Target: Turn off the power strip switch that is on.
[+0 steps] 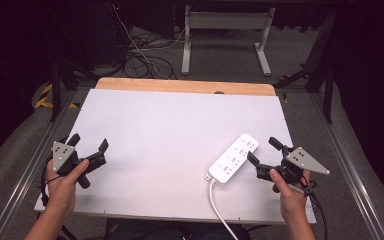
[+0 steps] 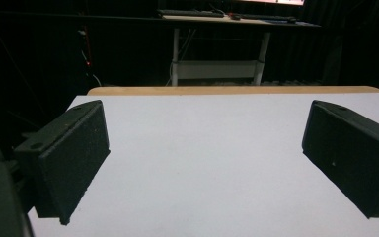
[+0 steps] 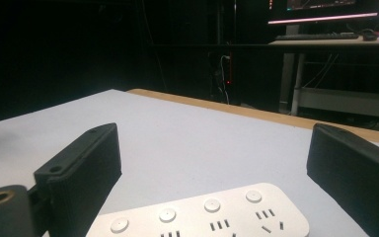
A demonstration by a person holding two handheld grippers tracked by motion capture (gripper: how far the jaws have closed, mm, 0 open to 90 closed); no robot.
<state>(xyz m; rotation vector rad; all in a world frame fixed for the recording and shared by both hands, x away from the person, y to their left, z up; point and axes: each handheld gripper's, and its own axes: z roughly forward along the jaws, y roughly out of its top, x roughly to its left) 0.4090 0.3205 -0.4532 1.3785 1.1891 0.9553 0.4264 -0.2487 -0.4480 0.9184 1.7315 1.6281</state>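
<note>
A white plastic power strip (image 1: 233, 158) lay on the pale grey table (image 1: 170, 130), just before the wide-open right gripper (image 1: 263, 155); left gripper (image 1: 88, 142) gaped too.

Count from my station: 1 table (image 1: 145, 125), white top w/ wood strip at far edge. 1 power strip (image 1: 232, 158), white, on the table; 1 white cord (image 1: 219, 205) off its near end. In the right gripper view I count 4 round buttons on the strip (image 3: 197, 212), slot groups below them, rest cut off by frame edge. 2 grippers: left gripper (image 1: 86, 144), right gripper (image 1: 262, 150), 2 black jaws each, 1 grey plate each. 2 hands: left hand (image 1: 64, 187), right hand (image 1: 291, 197). 1 white desk frame (image 1: 226, 35) beyond the table. Floor cables: a tangle, can't count.
</note>
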